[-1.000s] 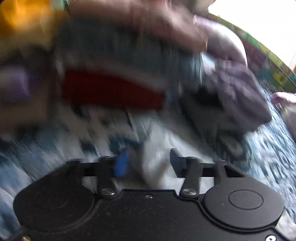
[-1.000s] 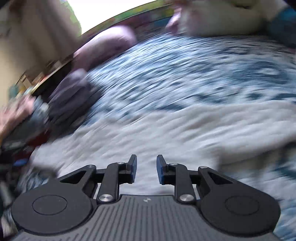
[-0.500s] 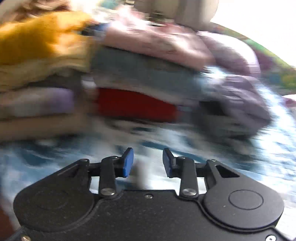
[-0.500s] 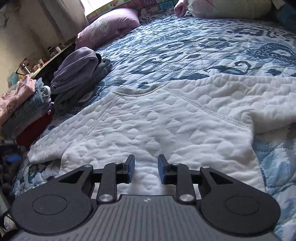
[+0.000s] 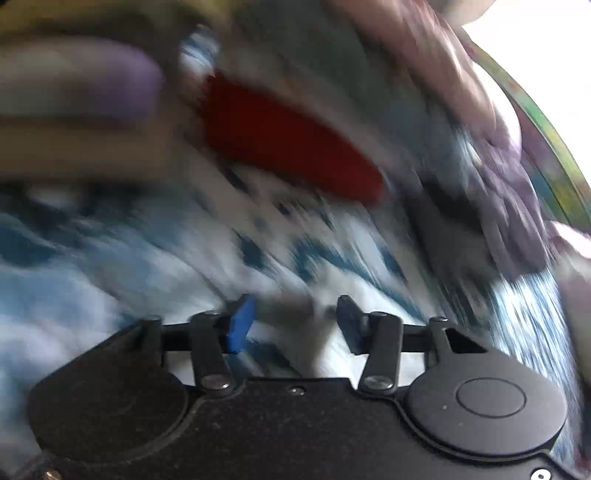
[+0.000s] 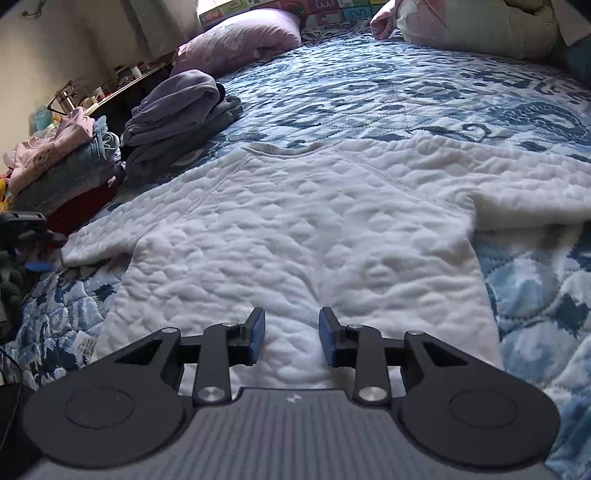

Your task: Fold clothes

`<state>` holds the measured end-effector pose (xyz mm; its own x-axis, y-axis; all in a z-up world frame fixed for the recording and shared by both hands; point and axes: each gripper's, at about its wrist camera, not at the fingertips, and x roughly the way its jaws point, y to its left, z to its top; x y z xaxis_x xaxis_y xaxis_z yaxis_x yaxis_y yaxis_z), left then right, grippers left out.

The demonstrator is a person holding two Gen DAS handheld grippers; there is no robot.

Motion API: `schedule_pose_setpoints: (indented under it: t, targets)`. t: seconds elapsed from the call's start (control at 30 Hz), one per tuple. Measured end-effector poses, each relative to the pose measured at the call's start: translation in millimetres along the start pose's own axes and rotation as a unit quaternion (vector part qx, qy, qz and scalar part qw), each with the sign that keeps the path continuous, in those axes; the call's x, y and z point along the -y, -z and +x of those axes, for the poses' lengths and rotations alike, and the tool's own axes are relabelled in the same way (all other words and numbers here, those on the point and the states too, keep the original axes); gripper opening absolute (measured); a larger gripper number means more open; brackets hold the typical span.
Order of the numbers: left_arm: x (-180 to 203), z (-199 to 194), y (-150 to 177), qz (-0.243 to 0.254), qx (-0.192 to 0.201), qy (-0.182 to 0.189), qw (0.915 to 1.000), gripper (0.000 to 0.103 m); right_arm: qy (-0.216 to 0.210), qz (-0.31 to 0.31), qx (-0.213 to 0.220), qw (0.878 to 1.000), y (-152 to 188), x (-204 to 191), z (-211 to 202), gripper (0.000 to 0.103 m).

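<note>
A white quilted sweatshirt (image 6: 306, 229) lies flat on the blue patterned bedspread (image 6: 406, 96), sleeves spread to both sides. My right gripper (image 6: 291, 338) is open and empty, just above the shirt's bottom hem near the middle. My left gripper (image 5: 291, 325) is open and empty over the bedspread (image 5: 110, 266); its view is badly blurred. It faces a stack of folded clothes with a red item (image 5: 288, 147) in it. The left gripper's black body also shows at the left edge of the right wrist view (image 6: 22, 229).
Stacks of folded clothes sit along the bed's left side: a pink and denim pile (image 6: 62, 158) and a purple and grey pile (image 6: 177, 110). A purple pillow (image 6: 240, 40) and a pale pillow (image 6: 480, 26) lie at the head. A nightstand with clutter (image 6: 74, 99) stands beyond.
The right gripper has moved to the shirt's hem and steadied, jaws opened slightly wider. The left gripper has swung and tilted by the clothes stack and opened wider.
</note>
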<state>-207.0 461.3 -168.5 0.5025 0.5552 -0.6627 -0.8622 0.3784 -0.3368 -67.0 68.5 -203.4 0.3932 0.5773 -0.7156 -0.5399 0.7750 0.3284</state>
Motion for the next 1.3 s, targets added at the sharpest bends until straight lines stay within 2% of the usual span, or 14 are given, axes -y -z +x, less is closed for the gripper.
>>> schedule_pose_setpoints:
  t: [0.13,0.23,0.33,0.37,0.47,0.53,0.57,0.7,0.77,0.87,1.0,1.1,1.2,1.3]
  targets:
    - [-6.8,13.9,-3.7,-0.002,-0.024,0.041,0.9989,0.006,0.009,0.003,-0.006,1.0,4.2,-7.3,-0.6,0.04]
    - [-4.5,24.1,0.9,0.025,-0.046,-0.051,0.9973,0.014,0.016,-0.006,-0.01,1.0,10.6,-12.0,-6.1,0.042]
    - [10.2,-6.4,0.7,0.075,0.018,-0.067,0.9948,0.036,0.017,-0.009,-0.007,1.0,17.0,-11.6,-16.4,0.042]
    - [15.4,-18.5,1.5,0.087,0.039,-0.059,0.9937,0.037,0.017,-0.01,-0.006,1.0,19.2,-11.4,-19.8,0.042]
    - [38.9,-48.2,12.6,0.113,0.035,0.054,0.9915,0.037,0.017,-0.009,0.003,1.0,25.1,-9.1,-31.9,0.042]
    - [65.3,-59.2,33.6,0.161,0.002,0.142,0.9767,0.035,0.013,-0.001,0.022,1.0,27.9,-3.2,-44.6,0.042]
    - [77.4,-62.1,48.1,0.187,-0.011,0.157,0.9695,0.035,0.012,0.008,0.032,0.999,28.9,2.0,-50.4,0.042]
    - [124.4,-71.4,109.3,0.292,-0.064,0.191,0.9349,0.014,0.004,0.059,0.07,0.996,32.5,31.7,-69.9,0.042]
    - [130.4,-55.6,137.7,0.323,-0.101,0.152,0.9286,0.014,-0.001,0.08,0.075,0.994,35.7,46.7,-73.9,0.042]
    - [133.2,-52.5,140.5,0.327,-0.086,0.143,0.9301,0.014,0.005,0.102,0.059,0.993,46.4,64.5,-65.9,0.041]
    - [130.6,-68.2,129.4,0.311,-0.046,0.177,0.9324,0.014,-0.024,0.13,0.091,0.987,62.5,79.8,-73.8,0.04]
    - [134.3,-33.6,145.0,0.325,-0.117,0.162,0.9243,0.032,-0.009,0.128,0.103,0.986,64.7,84.4,-75.3,0.04]
    - [145.0,-45.7,145.7,0.343,-0.091,0.153,0.9222,0.033,-0.012,0.137,0.102,0.985,68.6,91.5,-70.8,0.039]
    - [150.1,-68.2,141.5,0.338,-0.071,0.191,0.9186,0.033,-0.003,0.12,0.133,0.984,70.4,89.1,-83.0,0.039]
